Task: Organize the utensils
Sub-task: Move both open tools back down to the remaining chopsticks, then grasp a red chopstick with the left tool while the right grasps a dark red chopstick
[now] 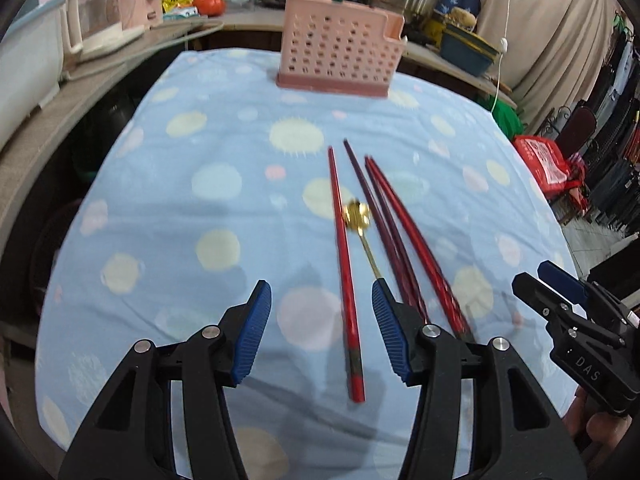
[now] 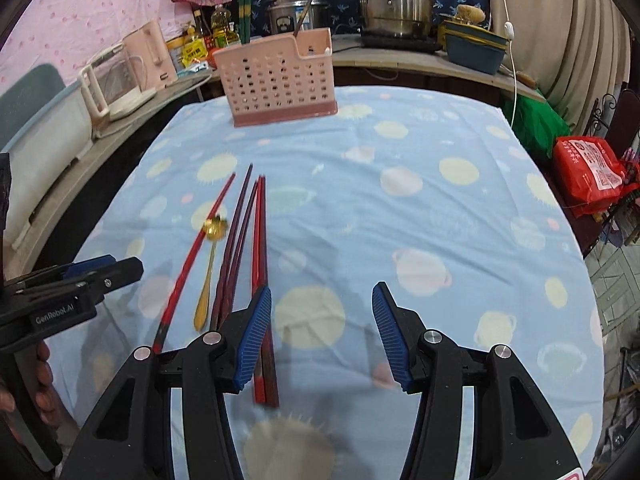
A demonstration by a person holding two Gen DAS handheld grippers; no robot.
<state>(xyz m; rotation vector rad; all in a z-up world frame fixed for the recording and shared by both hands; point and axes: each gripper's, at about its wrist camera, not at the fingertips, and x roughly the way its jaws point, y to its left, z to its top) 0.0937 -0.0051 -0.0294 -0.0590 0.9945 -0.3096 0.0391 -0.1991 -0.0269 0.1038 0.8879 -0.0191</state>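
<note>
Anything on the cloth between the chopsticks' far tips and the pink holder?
Nothing: between the chopsticks and the pink holder only bare dotted tablecloth shows, in both wrist views.

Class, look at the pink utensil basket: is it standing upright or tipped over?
Upright: the pink basket stands on its darker base on the blue cloth, open top upward, with utensil handles sticking up out of it.

- "DAS" in white letters stands on the black body of the right gripper (image 1: 560, 296), seen in the left wrist view.
- "GenRobot.AI" in white letters stands on the black body of the left gripper (image 2: 100, 270), seen in the right wrist view.
- The red bag (image 2: 588, 172) carries white print, too small to read.
- The yellow packet (image 2: 192, 54) has a label, also not readable.
</note>
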